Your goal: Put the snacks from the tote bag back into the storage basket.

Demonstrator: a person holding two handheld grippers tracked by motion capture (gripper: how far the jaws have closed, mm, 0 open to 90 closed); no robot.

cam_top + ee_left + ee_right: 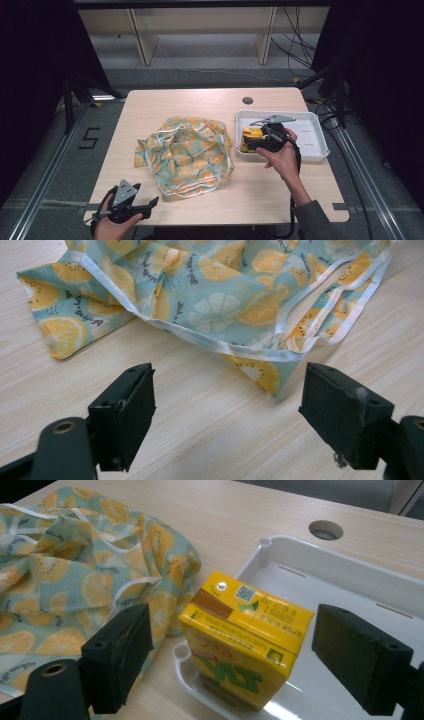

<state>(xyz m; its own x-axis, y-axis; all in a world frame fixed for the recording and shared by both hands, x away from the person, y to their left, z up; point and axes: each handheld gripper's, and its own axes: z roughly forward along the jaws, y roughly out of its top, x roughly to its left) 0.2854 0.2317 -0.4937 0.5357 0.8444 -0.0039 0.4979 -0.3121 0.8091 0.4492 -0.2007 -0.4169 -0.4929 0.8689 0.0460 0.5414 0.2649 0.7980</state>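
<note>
Pale wood-grain surface (260, 195) carries a crumpled lemon-print cloth bag (187, 152) at its middle and a white tray (320, 145) near its right edge. 1 yellow drink carton (245, 635) stands upright in the tray's left end, between the spread, released fingers (362, 657) of the right gripper (267, 135), untouched. Left gripper (227, 410) hovers at the front-left corner, fingers (125, 410) released, just short of the bag's nearest corner.

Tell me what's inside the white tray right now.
A yellow drink carton stands at the white tray's left end, between the open right gripper's jaws. The tray floor beneath the carton is hidden.
</note>
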